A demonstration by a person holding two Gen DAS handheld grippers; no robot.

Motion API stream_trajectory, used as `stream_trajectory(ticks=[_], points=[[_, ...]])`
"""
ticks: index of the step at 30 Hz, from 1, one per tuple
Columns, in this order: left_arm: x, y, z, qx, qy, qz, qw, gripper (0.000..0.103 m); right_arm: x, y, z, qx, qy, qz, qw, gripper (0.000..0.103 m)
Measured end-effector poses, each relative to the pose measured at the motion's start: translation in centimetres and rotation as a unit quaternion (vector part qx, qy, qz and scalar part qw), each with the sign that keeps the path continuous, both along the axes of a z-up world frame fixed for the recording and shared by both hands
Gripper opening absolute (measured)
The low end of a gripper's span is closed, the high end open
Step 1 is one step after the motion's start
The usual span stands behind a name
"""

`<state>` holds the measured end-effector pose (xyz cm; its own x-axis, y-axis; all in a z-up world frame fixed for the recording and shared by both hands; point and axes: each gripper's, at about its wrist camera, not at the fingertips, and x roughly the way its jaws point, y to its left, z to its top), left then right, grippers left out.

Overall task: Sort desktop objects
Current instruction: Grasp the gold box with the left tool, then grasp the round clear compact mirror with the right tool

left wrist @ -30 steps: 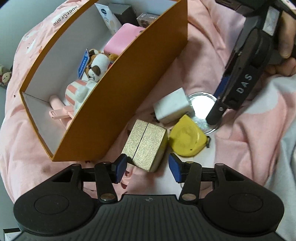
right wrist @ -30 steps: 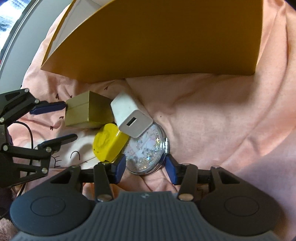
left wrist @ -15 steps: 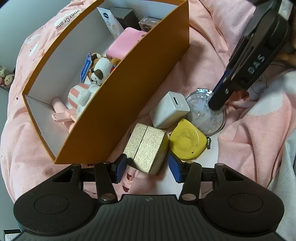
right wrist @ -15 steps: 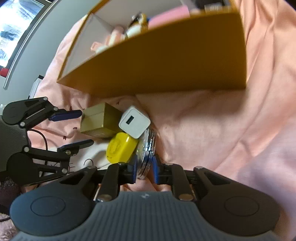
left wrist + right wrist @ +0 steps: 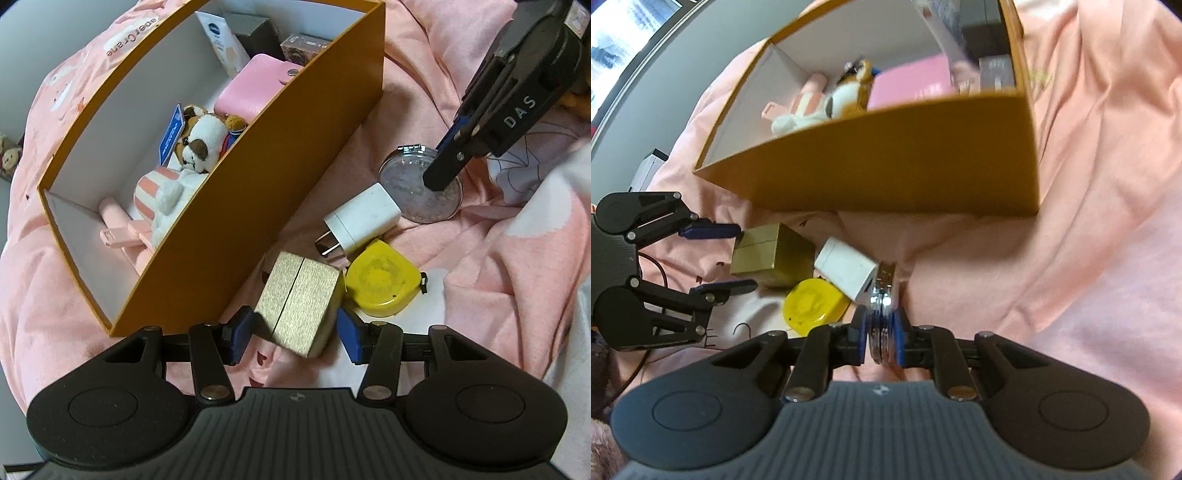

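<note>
Pinching a round glittery compact (image 5: 882, 314) on edge between its blue pads, the right gripper (image 5: 881, 338) has its jaws pressed together on the disc's two flat faces; in the left wrist view the same compact (image 5: 413, 184) stands tilted on the pink blanket (image 5: 480, 240), with the right gripper's dark finger across its face. Just beside it lies a white charger (image 5: 364, 218), prongs pointing toward the orange box (image 5: 295, 155); the charger touches a yellow tape measure (image 5: 380, 282), which in turn sits against a gold box (image 5: 299, 302). The left gripper (image 5: 295, 334) points down at that gold box with its jaws spread, one pad on either side of the box's near end; whether the pads touch it I cannot tell, though a gap shows at the right pad. Inside the orange box lie a plush dog (image 5: 199, 144), a striped pink cup (image 5: 151, 192), a pink pouch (image 5: 255, 92) and some small cartons at the far end.
</note>
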<state>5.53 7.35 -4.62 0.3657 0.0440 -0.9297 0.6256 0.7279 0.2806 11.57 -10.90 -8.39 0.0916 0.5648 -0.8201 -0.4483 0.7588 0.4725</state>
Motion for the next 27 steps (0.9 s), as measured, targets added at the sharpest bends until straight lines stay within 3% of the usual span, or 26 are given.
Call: stream_trajectory(ticks=[6,17,22,27], points=[[0.4,-0.7,-0.6,0.024,0.005,-0.032,0.9992,0.062,0.2,0.0,-1.1,-0.007,0.018,-0.001,1.0,0.02],[2.5,-1.3,-1.2,0.025,0.067,-0.074,0.9947,0.063,0.2,0.0,-1.0,-0.002,0.018,-0.008,1.0,0.021],[2.5,-1.3,-1.3,0.037,0.075,-0.054,0.995,0.06,0.1,-0.4,-0.5,0.003,0.013,-0.017,1.0,0.027],[1.8,-1.0,-1.0,0.03,0.064,-0.013,0.9974,0.059,0.1,-0.5,-0.4,0.007,0.008,-0.021,1.0,0.024]])
